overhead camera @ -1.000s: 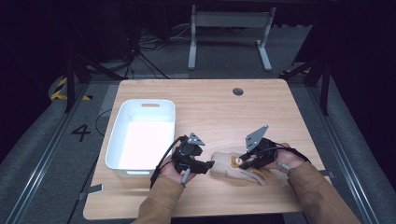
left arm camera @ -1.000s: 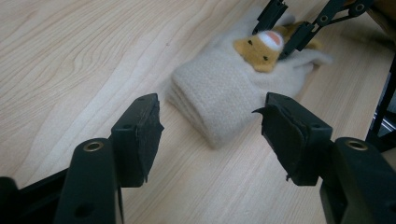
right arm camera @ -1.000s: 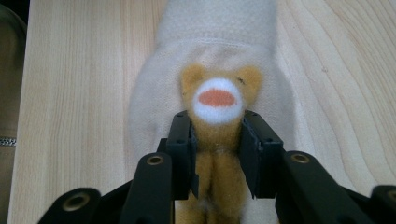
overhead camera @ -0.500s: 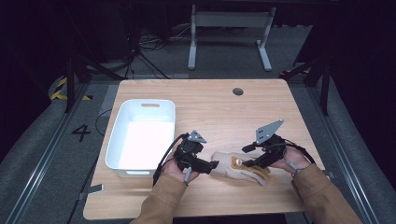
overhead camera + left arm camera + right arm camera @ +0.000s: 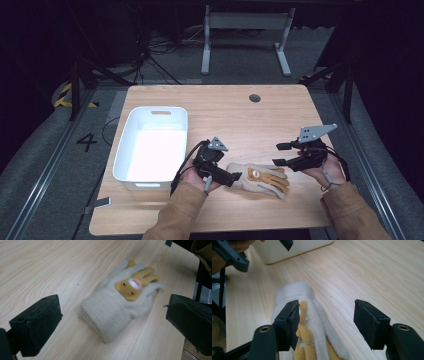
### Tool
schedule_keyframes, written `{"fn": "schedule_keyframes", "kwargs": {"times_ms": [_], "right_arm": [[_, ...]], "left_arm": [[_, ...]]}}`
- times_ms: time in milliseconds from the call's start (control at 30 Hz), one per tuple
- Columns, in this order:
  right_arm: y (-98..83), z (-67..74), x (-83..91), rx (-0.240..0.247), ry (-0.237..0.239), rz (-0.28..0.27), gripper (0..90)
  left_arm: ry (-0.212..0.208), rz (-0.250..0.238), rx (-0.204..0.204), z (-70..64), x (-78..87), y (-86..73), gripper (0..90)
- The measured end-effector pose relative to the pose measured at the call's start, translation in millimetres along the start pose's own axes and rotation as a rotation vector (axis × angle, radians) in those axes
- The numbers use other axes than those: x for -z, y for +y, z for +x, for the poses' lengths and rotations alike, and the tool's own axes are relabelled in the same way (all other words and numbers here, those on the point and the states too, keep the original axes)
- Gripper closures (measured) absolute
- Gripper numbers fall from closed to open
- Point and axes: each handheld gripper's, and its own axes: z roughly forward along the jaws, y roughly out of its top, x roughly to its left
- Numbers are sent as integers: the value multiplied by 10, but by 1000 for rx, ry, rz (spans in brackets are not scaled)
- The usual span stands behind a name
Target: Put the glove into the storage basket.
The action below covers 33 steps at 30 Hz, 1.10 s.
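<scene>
While the left gripper [image 5: 231,178] has just been opening, its jaws stand wide by the cuff of a cream glove [image 5: 261,180] with an orange animal patch — flat on the table [image 5: 235,117]. The right gripper [image 5: 280,154], also opening, seems clear of its fingertips.

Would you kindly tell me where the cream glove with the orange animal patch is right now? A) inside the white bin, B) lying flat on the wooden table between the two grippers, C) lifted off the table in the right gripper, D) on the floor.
B: the glove lies flat on the table, beside the white bin, with both grippers open and holding nothing.
</scene>
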Motion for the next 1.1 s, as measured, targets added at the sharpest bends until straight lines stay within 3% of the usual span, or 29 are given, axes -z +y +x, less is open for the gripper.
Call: {"fn": "schedule_keyframes", "kwargs": {"times_ms": [300,433,467,533,867,1100], "right_arm": [[-57,-93,180,-79,-91,-71,302],[-95,-158,284,-126,-167,-110,233],[-110,-181,305,-143,-192,-114,182],[-133,-210,324,-159,-242,-104,159],[-298,-375,387,-209,-401,-62,93],[-422,-483,410,-267,-437,-46,37]], "left_arm": [[6,-41,0,12,13,5,0],[8,-30,-8,10,-5,1,0],[9,-28,-8,9,-9,0,0],[5,-27,-7,10,-16,-2,0],[21,-24,-17,37,-41,-24,0],[28,-21,-35,60,-91,-31,0]]}}
